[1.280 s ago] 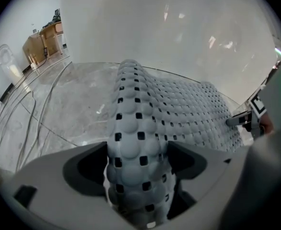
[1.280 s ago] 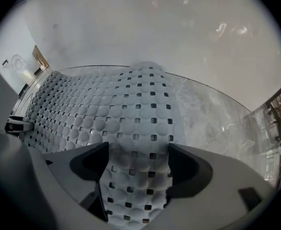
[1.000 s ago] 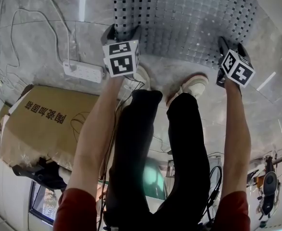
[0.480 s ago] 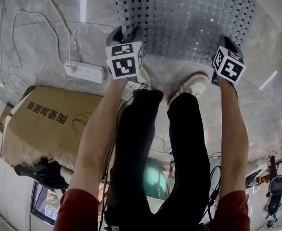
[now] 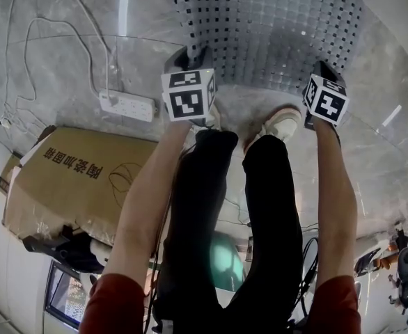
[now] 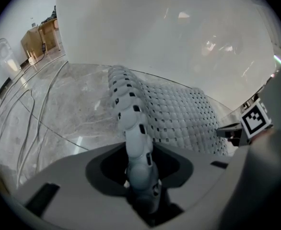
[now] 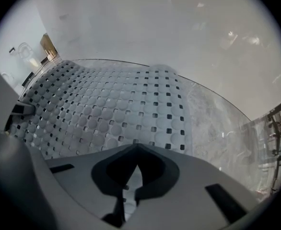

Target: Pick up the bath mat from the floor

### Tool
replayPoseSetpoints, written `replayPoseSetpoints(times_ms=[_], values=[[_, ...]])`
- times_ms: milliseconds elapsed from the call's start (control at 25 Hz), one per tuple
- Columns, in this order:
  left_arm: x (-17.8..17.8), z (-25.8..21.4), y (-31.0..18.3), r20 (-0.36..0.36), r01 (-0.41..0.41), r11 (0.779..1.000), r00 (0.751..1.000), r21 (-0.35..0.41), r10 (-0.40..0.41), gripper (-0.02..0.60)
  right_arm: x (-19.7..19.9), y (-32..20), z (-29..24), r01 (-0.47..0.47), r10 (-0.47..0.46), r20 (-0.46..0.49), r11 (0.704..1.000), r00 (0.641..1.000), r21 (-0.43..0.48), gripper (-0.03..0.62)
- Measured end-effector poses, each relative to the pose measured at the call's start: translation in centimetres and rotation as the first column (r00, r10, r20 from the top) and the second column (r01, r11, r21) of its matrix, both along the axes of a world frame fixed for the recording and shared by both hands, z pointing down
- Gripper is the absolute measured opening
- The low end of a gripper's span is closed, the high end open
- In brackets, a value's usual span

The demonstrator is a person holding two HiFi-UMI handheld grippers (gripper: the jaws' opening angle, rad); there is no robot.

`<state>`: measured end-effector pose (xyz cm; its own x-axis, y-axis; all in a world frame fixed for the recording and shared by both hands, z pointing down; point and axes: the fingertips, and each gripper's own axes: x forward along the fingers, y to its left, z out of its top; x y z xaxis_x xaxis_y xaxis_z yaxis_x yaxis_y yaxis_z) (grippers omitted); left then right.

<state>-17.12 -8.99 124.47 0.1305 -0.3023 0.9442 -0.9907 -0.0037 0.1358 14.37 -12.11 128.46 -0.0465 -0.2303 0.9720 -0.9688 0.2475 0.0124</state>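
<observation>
The bath mat (image 5: 273, 26) is grey rubber with rows of square holes and lies on the marble floor at the top of the head view. My left gripper (image 5: 193, 56) points steeply down at the mat's near left corner. Its jaws have just been closing, and in the left gripper view (image 6: 141, 178) a raised ridge of the mat (image 6: 131, 114) is pinched between them. My right gripper (image 5: 321, 69) is at the near right corner. In the right gripper view (image 7: 131, 190) it is shut on a thin strip of the mat's (image 7: 107, 104) edge.
A white power strip (image 5: 127, 104) with trailing cables lies on the floor to the left. A brown cardboard box (image 5: 79, 172) sits nearer. The person's shoes (image 5: 282, 122) stand just short of the mat's near edge. A pale wall rises behind the mat.
Both grippers have shifted inward and slightly up in the head view. The right jaws went from open to shut, and the mat's near left edge has risen into a ridge.
</observation>
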Motion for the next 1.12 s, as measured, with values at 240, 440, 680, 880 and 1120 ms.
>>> replayPoseSetpoints(times_ms=[240,440,680,880,1120], values=[[1.2,-3.1,-0.2,-0.019,-0.017,1.0,1.0,0.017,0.018,0.143,-0.2,1.1,-2.5,-0.026,0.026,0.012,1.0,1.0,-0.002,0.012],[2.7,-6.5,-0.7,-0.034,-0.047,0.998,0.998,0.036,0.048,0.14,-1.3,0.3,-6.3,0.004,-0.005,0.025,0.999,1.0,0.039,0.012],[5.0,-11.8,-1.0,-0.072,-0.071,0.997,0.995,0.043,0.074,0.136,-1.9,-0.2,-11.5,-0.016,0.013,0.047,0.998,0.999,0.066,0.012],[6.5,-16.8,-1.5,-0.083,-0.107,0.992,0.99,0.069,0.112,0.135,-2.3,0.4,-16.1,-0.005,0.0,0.057,0.997,0.998,0.079,0.012],[7.8,-22.8,-1.1,-0.091,-0.13,0.988,0.986,0.079,0.137,0.133,-2.1,2.0,-21.3,-0.018,0.012,0.071,0.997,0.997,0.082,0.012]])
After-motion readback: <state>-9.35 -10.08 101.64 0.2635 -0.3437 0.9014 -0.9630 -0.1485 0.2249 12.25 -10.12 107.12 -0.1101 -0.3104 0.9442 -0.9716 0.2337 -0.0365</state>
